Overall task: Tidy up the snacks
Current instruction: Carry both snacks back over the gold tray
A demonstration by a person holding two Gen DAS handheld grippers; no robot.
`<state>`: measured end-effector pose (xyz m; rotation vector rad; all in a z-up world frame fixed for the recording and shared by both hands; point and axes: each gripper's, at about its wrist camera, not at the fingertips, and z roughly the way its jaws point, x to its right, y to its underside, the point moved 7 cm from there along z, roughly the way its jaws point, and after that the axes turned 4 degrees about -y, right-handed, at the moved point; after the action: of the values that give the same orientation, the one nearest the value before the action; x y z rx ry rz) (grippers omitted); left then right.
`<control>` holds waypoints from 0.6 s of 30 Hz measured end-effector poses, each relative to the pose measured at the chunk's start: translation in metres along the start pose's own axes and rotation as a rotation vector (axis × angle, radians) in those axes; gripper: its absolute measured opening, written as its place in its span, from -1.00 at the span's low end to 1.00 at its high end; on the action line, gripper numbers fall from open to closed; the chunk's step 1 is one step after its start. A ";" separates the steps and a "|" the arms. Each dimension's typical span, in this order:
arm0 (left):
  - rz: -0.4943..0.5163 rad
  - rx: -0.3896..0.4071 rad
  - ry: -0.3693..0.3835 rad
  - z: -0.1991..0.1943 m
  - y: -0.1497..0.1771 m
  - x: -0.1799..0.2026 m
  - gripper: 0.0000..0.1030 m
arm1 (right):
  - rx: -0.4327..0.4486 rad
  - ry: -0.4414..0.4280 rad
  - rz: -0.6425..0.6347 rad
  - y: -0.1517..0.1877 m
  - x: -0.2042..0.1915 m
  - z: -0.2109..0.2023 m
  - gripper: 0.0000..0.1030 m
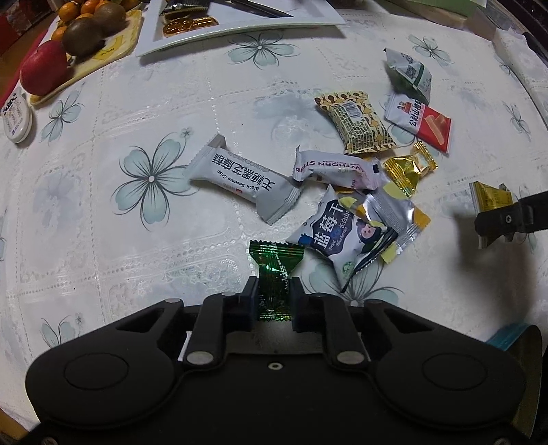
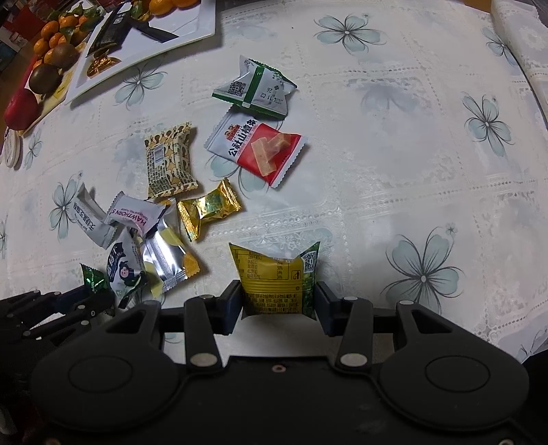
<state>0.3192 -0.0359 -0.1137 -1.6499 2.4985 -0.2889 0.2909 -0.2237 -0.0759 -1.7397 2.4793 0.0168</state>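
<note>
**Both tongs loaded over the snack pile**

My left tongs [image 1: 274, 301] are clamped on a green candy [image 1: 275, 274], its twisted end fanning out past the tips. My right tongs [image 2: 279, 301] grip a yellow-green packet [image 2: 275, 277], clear of the desk [image 2: 394, 154]. Just beyond the left tongs lies the blueberry packet [image 1: 342, 239] on a silver sachet [image 1: 390, 208]; farther out, the sesame crisp bar [image 1: 239, 181] and hawthorn strip [image 1: 337, 169]. Ahead of the right tongs sit a gold candy [image 2: 209, 208], then a red-white packet [image 2: 257, 150]. Farthest, the white tray [image 1: 239, 27] and fruit plate [image 1: 113, 51].
</note>
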 end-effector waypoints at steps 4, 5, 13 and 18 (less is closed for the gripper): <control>-0.087 0.019 0.015 -0.011 -0.001 -0.009 -0.55 | 0.040 0.000 -0.009 0.001 0.000 -0.010 -0.09; -0.108 0.028 0.015 -0.015 0.000 -0.012 -0.55 | 0.050 -0.002 -0.008 0.002 0.000 -0.013 -0.09; -0.202 0.159 -0.025 -0.070 0.025 -0.014 -0.55 | 0.116 -0.071 0.052 0.026 0.011 -0.043 -0.09; -0.239 0.213 -0.029 -0.090 0.071 -0.001 -0.55 | 0.199 -0.076 0.067 0.065 0.021 -0.064 -0.09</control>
<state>0.2367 -0.0006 -0.0427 -1.8447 2.1622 -0.5320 0.2176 -0.2262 -0.0180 -1.5474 2.3926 -0.1505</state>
